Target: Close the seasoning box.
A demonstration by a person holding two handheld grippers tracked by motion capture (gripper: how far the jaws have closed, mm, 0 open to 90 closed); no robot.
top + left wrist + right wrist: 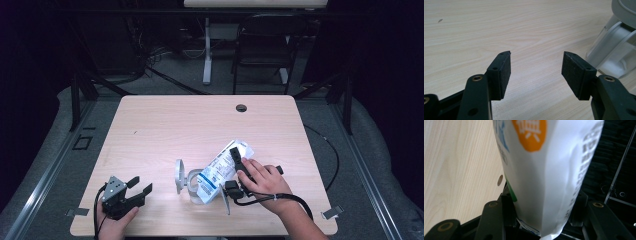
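Observation:
A white pouch with blue print hangs tilted over a clear plastic container near the table's front middle. My right gripper is shut on the pouch; in the right gripper view the pouch fills the gap between the jaws of this gripper and shows an orange mark. The container's grey lid stands on edge at its left. My left gripper rests at the front left, open with nothing in it. In the left gripper view the same gripper points over bare wood, with the container at the right.
The light wooden table has a round cable hole near its far edge. A black chair and a white desk leg stand beyond the table. Cables trail from both grippers over the front edge.

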